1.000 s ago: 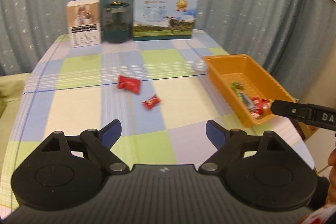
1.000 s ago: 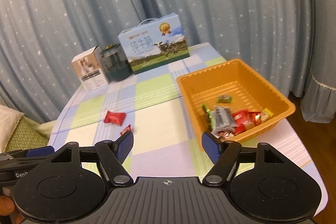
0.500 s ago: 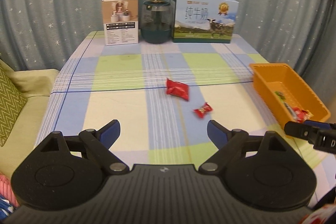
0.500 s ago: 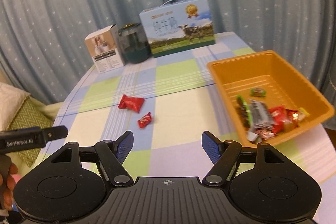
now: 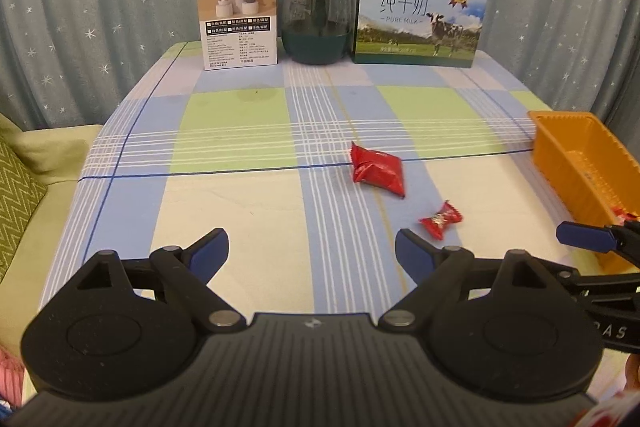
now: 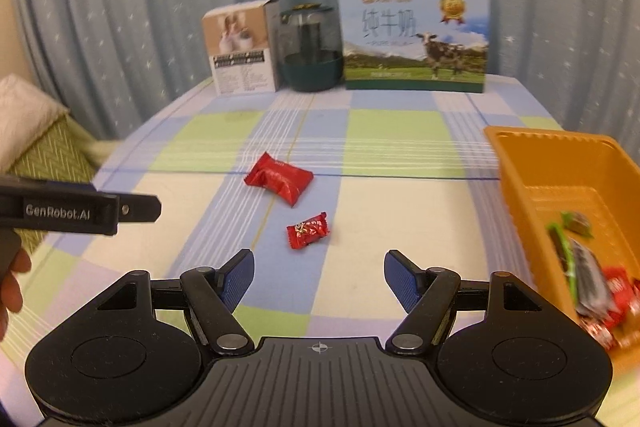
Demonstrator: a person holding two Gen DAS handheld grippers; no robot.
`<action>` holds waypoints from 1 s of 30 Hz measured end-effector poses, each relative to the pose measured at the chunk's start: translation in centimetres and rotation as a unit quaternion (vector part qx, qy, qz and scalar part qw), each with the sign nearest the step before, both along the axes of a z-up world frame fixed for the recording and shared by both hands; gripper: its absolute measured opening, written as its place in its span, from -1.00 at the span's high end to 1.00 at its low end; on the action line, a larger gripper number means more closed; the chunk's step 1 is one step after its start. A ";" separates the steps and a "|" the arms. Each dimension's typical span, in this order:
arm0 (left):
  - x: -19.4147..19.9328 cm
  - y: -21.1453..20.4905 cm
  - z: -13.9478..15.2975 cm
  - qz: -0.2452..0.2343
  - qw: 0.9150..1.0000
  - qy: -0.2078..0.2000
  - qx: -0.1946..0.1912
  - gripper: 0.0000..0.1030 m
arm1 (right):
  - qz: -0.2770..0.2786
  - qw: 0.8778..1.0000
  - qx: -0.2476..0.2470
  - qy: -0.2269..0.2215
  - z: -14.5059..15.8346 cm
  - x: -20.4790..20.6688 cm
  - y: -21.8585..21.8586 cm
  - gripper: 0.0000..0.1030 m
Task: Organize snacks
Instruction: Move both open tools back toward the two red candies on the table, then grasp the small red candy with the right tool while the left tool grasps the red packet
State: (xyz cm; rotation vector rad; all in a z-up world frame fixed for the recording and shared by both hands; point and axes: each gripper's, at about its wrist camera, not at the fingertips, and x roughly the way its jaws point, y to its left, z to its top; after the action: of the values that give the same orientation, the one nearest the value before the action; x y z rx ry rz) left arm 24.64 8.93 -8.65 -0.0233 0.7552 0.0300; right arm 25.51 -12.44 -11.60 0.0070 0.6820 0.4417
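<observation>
Two red snacks lie on the checked tablecloth: a larger red packet [image 5: 378,169] [image 6: 280,179] and, nearer to me, a small twisted red candy [image 5: 440,219] [image 6: 308,230]. My left gripper [image 5: 312,247] is open and empty, with the small candy just ahead of its right fingertip. My right gripper [image 6: 320,273] is also open and empty, and the small candy lies a short way ahead of its gap. The orange tray [image 5: 580,163] [image 6: 520,163] at the table's right edge holds several wrapped snacks [image 6: 584,267]. Each gripper shows at the edge of the other's view.
Along the table's back edge stand a white product box [image 5: 237,15], a dark green jar [image 5: 316,21] and a blue milk carton [image 5: 418,13]. Starred curtains hang behind. A green zigzag cushion [image 5: 16,195] lies left of the table. A person's hand [image 6: 10,287] holds the left gripper.
Both grippers came down and closer to the table. The candies moved toward the middle of both views, and the orange tray slid to the right edge.
</observation>
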 end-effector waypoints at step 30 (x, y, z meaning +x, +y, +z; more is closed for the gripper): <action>5.6 2.3 -3.9 0.003 1.000 0.008 -0.008 -0.73 | 0.080 0.994 -0.070 -0.037 -6.0 6.8 4.7 0.25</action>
State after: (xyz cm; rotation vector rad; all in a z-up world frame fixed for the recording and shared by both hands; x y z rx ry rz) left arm 30.22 11.26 -12.56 -0.0409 0.7724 0.0304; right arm 32.36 -7.77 -17.57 -0.1964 0.6407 0.5443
